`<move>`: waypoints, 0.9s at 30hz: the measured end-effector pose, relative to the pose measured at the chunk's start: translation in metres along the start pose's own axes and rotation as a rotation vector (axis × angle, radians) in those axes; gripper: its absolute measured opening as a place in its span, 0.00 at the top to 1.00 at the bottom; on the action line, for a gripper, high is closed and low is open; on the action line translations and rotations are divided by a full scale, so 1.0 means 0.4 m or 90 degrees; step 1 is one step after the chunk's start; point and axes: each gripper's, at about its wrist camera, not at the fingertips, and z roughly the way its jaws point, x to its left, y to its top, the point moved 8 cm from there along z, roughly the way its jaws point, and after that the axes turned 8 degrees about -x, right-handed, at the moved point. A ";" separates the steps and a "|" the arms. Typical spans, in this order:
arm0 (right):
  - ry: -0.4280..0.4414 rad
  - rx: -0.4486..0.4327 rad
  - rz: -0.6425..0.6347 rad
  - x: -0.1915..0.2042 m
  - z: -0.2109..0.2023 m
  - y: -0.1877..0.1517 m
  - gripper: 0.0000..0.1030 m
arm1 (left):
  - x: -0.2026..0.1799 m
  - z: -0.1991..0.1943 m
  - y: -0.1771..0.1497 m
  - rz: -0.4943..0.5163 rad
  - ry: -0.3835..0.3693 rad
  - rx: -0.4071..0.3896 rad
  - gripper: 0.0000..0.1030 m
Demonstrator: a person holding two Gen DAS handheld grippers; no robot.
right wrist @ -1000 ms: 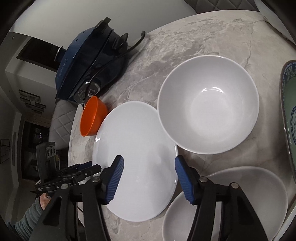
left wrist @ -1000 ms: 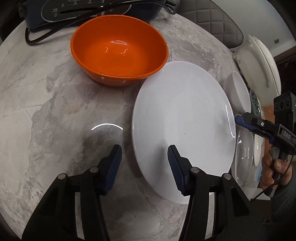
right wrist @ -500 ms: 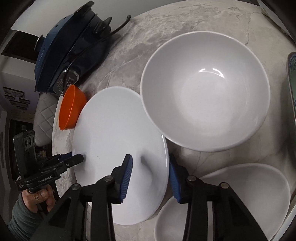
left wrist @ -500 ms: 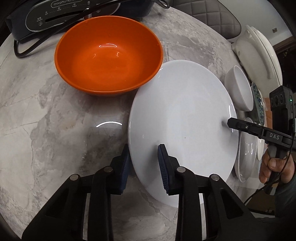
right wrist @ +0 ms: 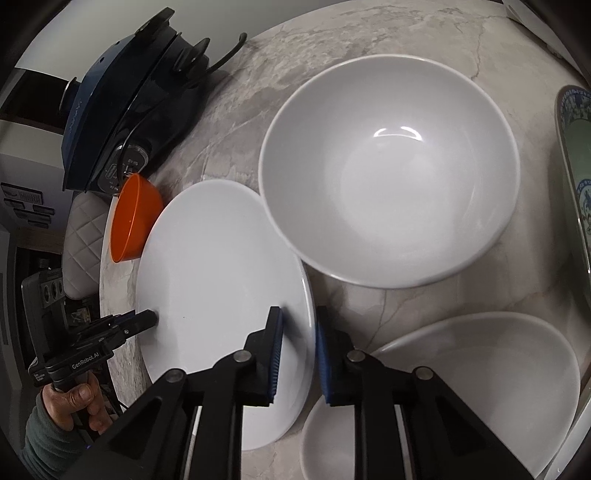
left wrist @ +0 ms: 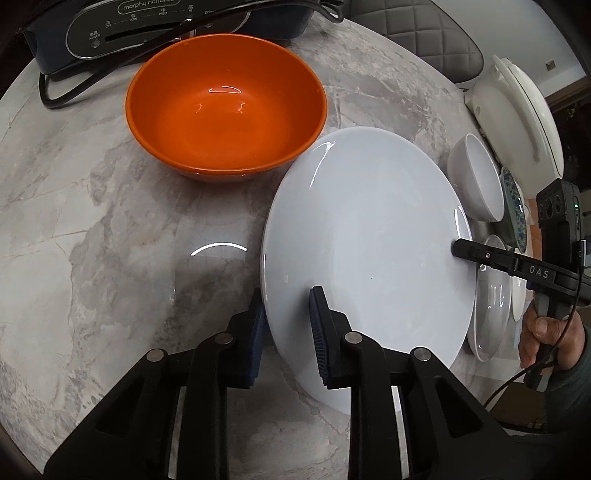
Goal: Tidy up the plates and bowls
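Gripping opposite edges of the white plate (left wrist: 365, 240), both tongs are clamped on its rim over the marble table (left wrist: 92, 221). Left of the plate, the orange bowl (left wrist: 225, 118) sits just beside its far edge, in front of the dark blue appliance (left wrist: 155, 22). The left gripper (left wrist: 288, 325) pinches the near rim; the right gripper (right wrist: 298, 354) bites the opposite rim, closest to the large white bowl (right wrist: 388, 170) and a second white dish (right wrist: 480, 369) right of the plate. Lifting well likely means raising both sides together and level, since a glazed rim may slip, and clearing the bowls' edges before carrying it sideways.
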 end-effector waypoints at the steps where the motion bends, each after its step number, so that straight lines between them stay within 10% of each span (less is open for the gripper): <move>1: 0.000 -0.002 -0.001 0.004 -0.004 -0.003 0.81 | 0.001 -0.010 -0.006 -0.002 -0.001 -0.004 0.80; 14: 0.002 -0.042 -0.066 0.101 -0.134 -0.092 0.80 | -0.063 -0.181 -0.163 -0.008 -0.007 -0.047 0.80; 27: -0.030 -0.012 -0.064 0.033 -0.193 -0.421 0.80 | -0.119 -0.182 -0.517 -0.010 -0.013 0.000 0.79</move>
